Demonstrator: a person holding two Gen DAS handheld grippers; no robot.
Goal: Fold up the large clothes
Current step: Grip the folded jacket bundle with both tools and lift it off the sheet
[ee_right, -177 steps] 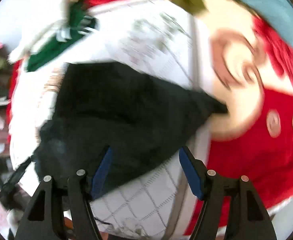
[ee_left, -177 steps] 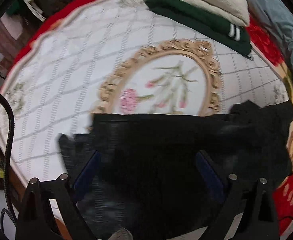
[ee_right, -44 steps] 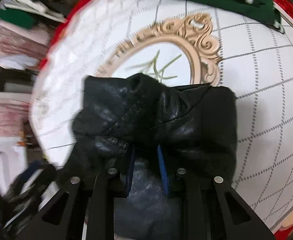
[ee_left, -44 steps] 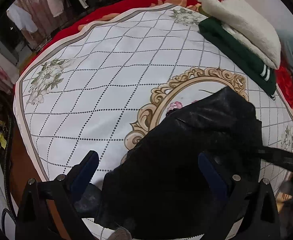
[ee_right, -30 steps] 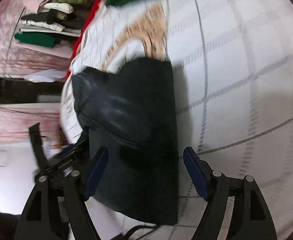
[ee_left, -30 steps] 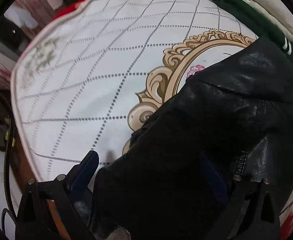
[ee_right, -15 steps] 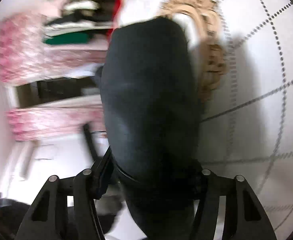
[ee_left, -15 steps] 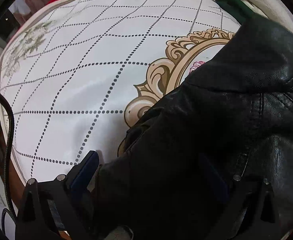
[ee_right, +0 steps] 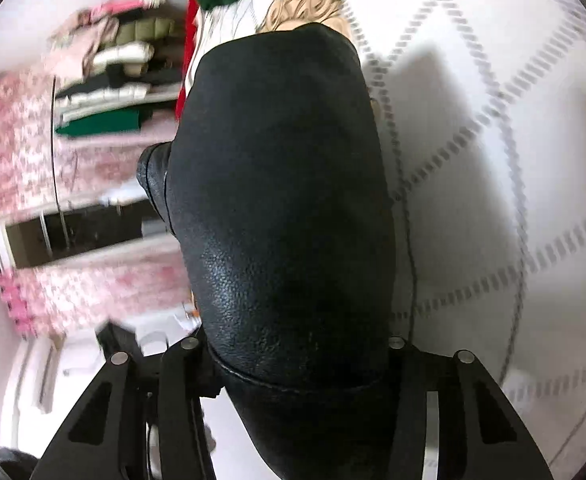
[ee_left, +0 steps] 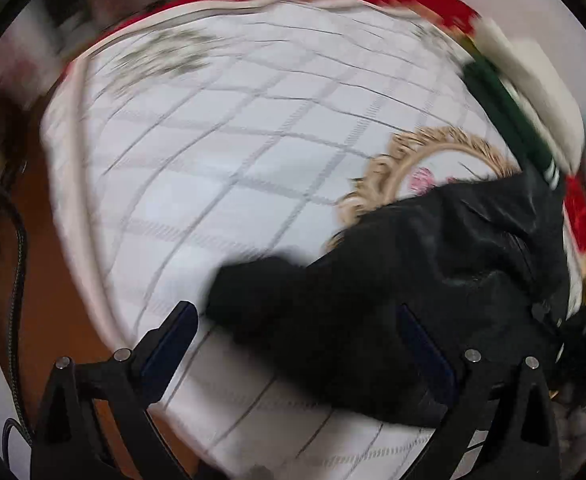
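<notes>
A black leather-look jacket (ee_left: 433,280) lies bunched on the white quilted bedspread (ee_left: 233,160) at the right of the left wrist view. My left gripper (ee_left: 297,336) is open, its blue pads wide apart just in front of the jacket's near edge, holding nothing. In the right wrist view the same jacket (ee_right: 285,200) fills the middle and bulges between my right gripper's (ee_right: 293,360) arms. The arms stand wide apart. The fingertips and pads are hidden under the jacket.
A folded dark green garment (ee_left: 509,104) with a cream one (ee_left: 533,68) on top lies at the far right of the bed. Shelves of folded clothes (ee_right: 109,80) and a pink curtain (ee_right: 25,168) stand beyond the bed's edge. A black cable (ee_left: 17,248) hangs at the left.
My left gripper has pulled back and up from the jacket, which now sits smaller and farther right. The right gripper stays pressed against the jacket, a bit closer than half a second ago.
</notes>
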